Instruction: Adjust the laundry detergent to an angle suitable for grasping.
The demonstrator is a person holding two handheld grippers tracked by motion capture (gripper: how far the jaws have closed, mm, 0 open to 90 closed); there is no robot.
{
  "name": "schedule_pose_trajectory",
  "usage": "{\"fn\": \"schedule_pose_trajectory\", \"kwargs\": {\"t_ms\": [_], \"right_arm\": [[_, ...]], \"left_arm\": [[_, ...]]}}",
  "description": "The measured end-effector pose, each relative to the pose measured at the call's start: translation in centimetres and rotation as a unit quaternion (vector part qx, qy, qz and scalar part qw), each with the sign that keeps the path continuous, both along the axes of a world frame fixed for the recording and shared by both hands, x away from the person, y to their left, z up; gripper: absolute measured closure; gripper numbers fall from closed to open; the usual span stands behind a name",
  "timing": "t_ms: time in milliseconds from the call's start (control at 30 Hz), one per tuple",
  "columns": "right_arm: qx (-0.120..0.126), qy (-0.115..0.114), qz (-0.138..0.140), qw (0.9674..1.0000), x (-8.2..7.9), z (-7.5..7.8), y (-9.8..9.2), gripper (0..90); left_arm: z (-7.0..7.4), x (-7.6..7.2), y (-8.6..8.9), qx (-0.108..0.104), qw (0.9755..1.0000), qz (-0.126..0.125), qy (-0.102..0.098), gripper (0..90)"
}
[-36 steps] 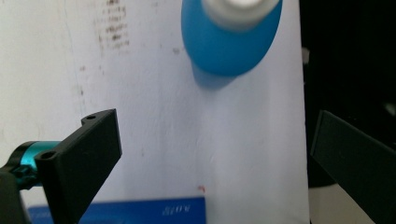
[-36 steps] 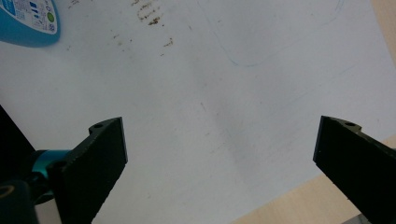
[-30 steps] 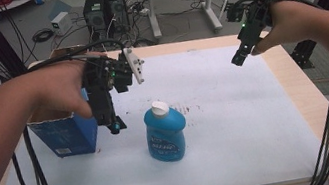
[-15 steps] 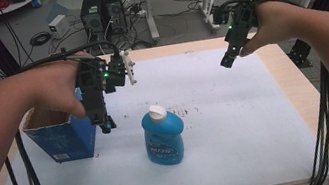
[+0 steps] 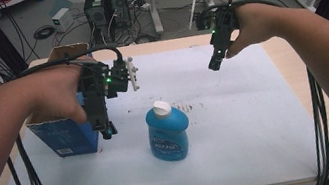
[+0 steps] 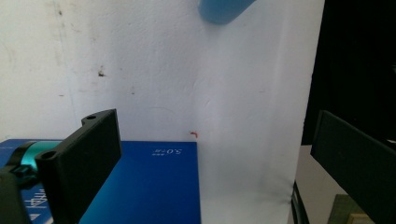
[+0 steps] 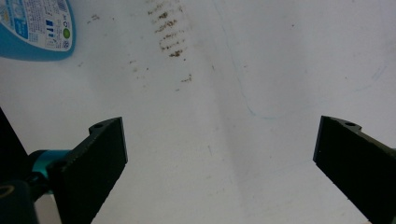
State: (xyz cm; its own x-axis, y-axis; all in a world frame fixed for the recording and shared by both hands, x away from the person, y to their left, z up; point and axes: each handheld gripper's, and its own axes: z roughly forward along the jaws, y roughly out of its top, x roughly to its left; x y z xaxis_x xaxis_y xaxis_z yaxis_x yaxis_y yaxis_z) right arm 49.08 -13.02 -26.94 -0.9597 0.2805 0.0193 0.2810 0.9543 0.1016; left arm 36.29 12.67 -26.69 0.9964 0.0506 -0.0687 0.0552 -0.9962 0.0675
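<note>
**Both grippers wide open, bottle upright mid-sheet**

The blue bottle point(image 5: 169, 131) stands upright on the white sheet point(image 5: 259, 122), long axis vertical, white cap point(image 5: 161, 108) up. Glossy plastic, flattened rounded body, printed label facing you.

Your left gripper point(image 5: 106, 128) hangs just left of the bottle, tips pointing down, not touching it. In the left gripper view your jaws stand wide apart with nothing between them; the blue box point(image 6: 144, 186) lies beneath, the bottle's point(image 6: 224, 9) rounded edge beyond.

That box point(image 5: 65, 134) is cardboard, rectangular, matte blue sides with a brown open flap, standing left of the bottle, partly behind your left hand.

Your right gripper point(image 5: 214, 62) is well apart from the bottle, up and right of it, tips down over bare sheet. Jaws spread wide, empty. The right gripper view shows brown speckled stains point(image 7: 168, 39) on the sheet near the bottle's label point(image 7: 39, 25).
</note>
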Motion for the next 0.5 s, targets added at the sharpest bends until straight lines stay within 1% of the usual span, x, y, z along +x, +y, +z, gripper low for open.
{"fn": "schedule_pose_trajectory", "kwargs": {"t_ms": [33,67,100,133,167,200,267,433,500], "right_arm": [[-0.005,0.002,0.009,0.9999,0.2,-0.5,0.8,2.1],[-0.008,0.003,0.013,0.9999,0.3,-0.7,1.0,2.1],[-0.008,0.003,0.013,0.9999,0.3,-0.7,1.0,2.1],[-0.015,0.003,0.016,0.9997,0.3,-0.9,1.5,2.1],[-0.016,0.002,0.016,0.9997,0.4,-0.8,1.6,2.1],[-0.014,0.002,0.013,0.9998,0.4,-0.7,1.7,2.1],[-0.013,-0.002,0.017,0.9998,0.6,-0.4,1.8,2.1],[-0.006,-0.009,0.005,0.9999,0.9,0.7,1.2,2.1],[-0.003,-0.010,0.001,0.9999,1.0,0.9,1.1,2.1]], "left_arm": [[0.0,-0.1,0.1,-0.001,1.0000,0.000,0.001,1.7],[0.0,-0.2,0.1,-0.001,1.0000,0.000,0.000,1.7],[0.0,-0.2,0.1,-0.001,1.0000,0.000,0.000,1.8],[0.0,-0.2,0.2,-0.003,1.0000,0.001,-0.001,1.8],[0.0,-0.2,0.3,-0.004,1.0000,0.000,0.000,1.7],[0.1,-0.3,0.3,-0.005,1.0000,0.001,-0.001,1.8],[0.1,-0.3,0.4,-0.006,1.0000,0.000,0.000,1.8],[0.1,-0.4,0.3,-0.006,1.0000,0.000,-0.002,1.8],[0.1,-0.4,0.3,-0.006,1.0000,0.000,-0.002,1.8]]}}
